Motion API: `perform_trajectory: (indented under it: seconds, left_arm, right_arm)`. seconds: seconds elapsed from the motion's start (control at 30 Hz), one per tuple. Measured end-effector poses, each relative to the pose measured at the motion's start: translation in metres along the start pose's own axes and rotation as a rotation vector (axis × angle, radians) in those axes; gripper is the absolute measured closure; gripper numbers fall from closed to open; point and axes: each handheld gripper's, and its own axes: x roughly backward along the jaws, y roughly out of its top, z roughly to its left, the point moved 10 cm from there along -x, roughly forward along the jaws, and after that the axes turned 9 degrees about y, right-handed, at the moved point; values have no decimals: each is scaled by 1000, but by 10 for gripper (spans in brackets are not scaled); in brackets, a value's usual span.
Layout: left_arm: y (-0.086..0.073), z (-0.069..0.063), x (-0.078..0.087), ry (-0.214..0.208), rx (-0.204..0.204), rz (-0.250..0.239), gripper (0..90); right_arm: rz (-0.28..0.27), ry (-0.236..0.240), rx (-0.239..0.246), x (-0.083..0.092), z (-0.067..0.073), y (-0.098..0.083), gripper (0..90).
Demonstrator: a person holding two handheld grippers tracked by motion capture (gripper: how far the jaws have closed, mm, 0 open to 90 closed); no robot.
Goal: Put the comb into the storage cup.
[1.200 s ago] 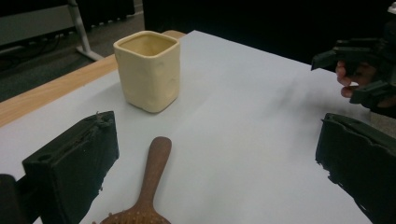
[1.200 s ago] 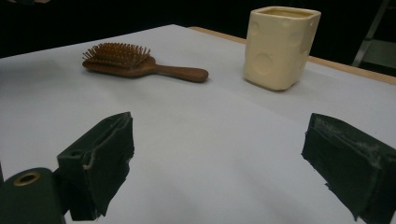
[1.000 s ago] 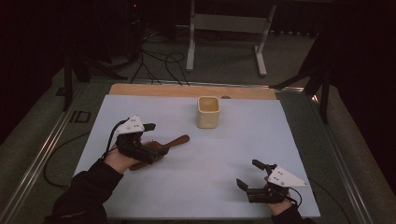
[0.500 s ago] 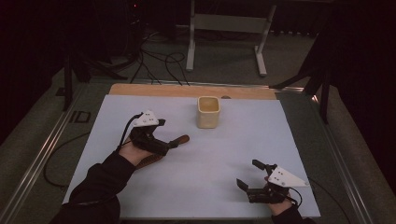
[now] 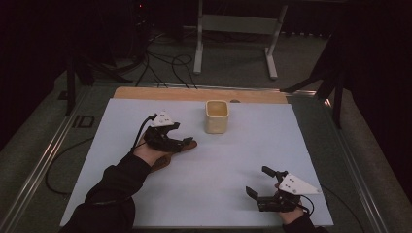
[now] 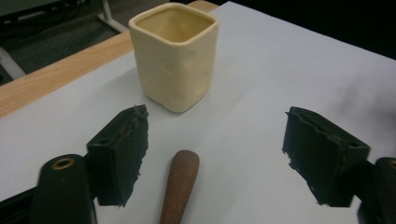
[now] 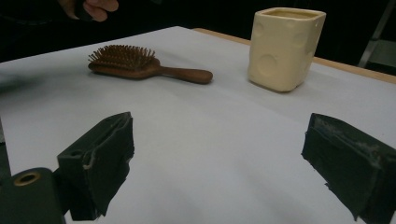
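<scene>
High view: a white sheet [image 5: 218, 160] covers the table, with a strip of bare wood [image 5: 194, 94] along its far edge. The left gripper [image 5: 182, 141] sits left of centre, directly over a wooden hairbrush [image 5: 163, 162] that lies flat on the sheet; the brush head pokes out beneath the hand toward the near side, and the handle runs under the gripper toward a cream square cup [image 5: 216, 116]. The cup stands upright near the far edge, close beyond the gripper and apart from it. The right gripper [image 5: 260, 187] rests low at the near right corner, well apart from brush and cup, jaws spread with nothing between them.

Left gripper view: the two black jaws stand apart, having just been closing. The rounded end of the brush handle [image 6: 180, 186] lies on the sheet between them, nearer the left-hand pad. Neither pad touches it; there is no grip. The cup [image 6: 173, 56] stands just beyond the handle end, not in contact.

Right gripper view: jaws wide, bare sheet between them. Farther off, the hairbrush [image 7: 140, 65] lies bristles up, handle pointing toward the cup [image 7: 285, 46]. A clear gap separates handle tip and cup.
</scene>
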Motion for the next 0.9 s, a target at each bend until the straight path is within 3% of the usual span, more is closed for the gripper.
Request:
perform_trajectory:
  seconds: [0.27,0.3,0.6,0.9]
  left_arm:
    - [-5,8,-13,37,19,46,424]
    - [-7,11,-20,42,48,63,480]
    - [-16,14,-36,96,47,142,689]
    - [-25,21,-54,128,96,226,877]
  right_arm:
    - [4,2,1,0,0,-1,87]
    - [5,3,1,0,0,-1,87]
    - [7,3,0,0,1,-1,87]
    - [7,9,2,-1,2,-1,87]
